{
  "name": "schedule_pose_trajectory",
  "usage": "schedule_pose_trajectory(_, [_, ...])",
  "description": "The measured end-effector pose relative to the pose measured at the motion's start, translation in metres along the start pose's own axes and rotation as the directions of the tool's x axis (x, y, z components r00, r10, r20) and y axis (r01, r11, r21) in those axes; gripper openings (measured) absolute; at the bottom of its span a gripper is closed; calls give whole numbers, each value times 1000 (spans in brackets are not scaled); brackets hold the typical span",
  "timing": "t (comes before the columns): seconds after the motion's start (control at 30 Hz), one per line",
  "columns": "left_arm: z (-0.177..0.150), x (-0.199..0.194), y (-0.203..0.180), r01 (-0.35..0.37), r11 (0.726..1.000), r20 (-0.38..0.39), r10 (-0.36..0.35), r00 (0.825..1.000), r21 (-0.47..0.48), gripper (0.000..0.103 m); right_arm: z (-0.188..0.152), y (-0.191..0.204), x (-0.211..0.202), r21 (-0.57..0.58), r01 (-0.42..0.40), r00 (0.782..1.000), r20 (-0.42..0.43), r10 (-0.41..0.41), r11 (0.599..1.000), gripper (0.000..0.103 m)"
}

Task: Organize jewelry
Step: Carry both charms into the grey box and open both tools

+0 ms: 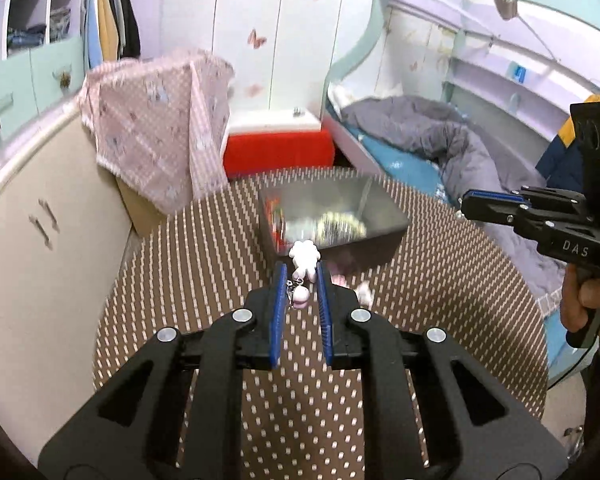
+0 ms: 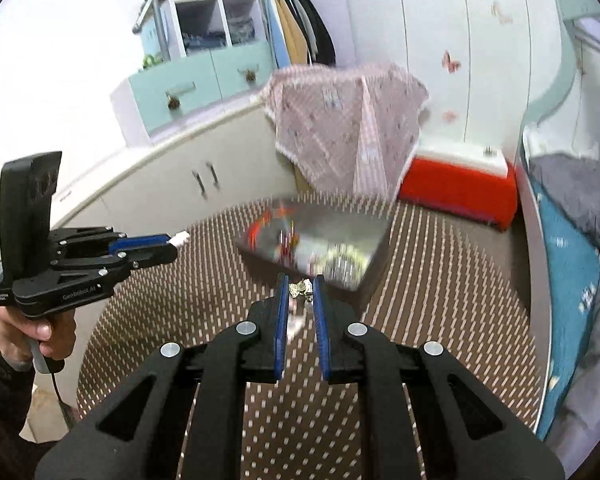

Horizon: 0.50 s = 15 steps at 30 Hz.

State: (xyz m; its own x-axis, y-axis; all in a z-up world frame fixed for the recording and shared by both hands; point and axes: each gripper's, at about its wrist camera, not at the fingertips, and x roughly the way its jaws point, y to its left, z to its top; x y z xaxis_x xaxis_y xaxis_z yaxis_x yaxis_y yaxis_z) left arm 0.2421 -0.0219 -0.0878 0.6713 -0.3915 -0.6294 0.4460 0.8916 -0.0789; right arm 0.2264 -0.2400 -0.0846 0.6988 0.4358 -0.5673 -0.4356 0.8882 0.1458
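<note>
Here, two tools: left tool [image 1: 299,273] pinches one white charm [image 1: 305,257]; right tool [image 2: 299,289] one trinket [image 2: 300,289].

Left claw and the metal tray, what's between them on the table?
In the left wrist view, the left claw grips a white charm whose top overlaps the metal tray's near wall. Below, blurred pinkish-white pieces lie on the dotted table.

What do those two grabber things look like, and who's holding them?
Both are black plastic pistol-grip tools: the left gripper and right gripper have blue ribbed pads on their jaws and silver round bolts. White lettering marks their sides. A bare hand in a dark sleeve holds one; a cable hangs below.
</note>
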Motion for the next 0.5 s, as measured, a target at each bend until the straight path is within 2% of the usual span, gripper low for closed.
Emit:
schedule_pose_trajectory(0.17, [32,-1,-2,1,1000,54,-2,999,18,15,41,-3,-10,-38,3,997,73,0,999,11])
schedule_pose_trajectory(0.5, [73,21,-9,62,998,63,-61,996,-1,15,77,-21,0,5,-21,995,94,21,1000,11])
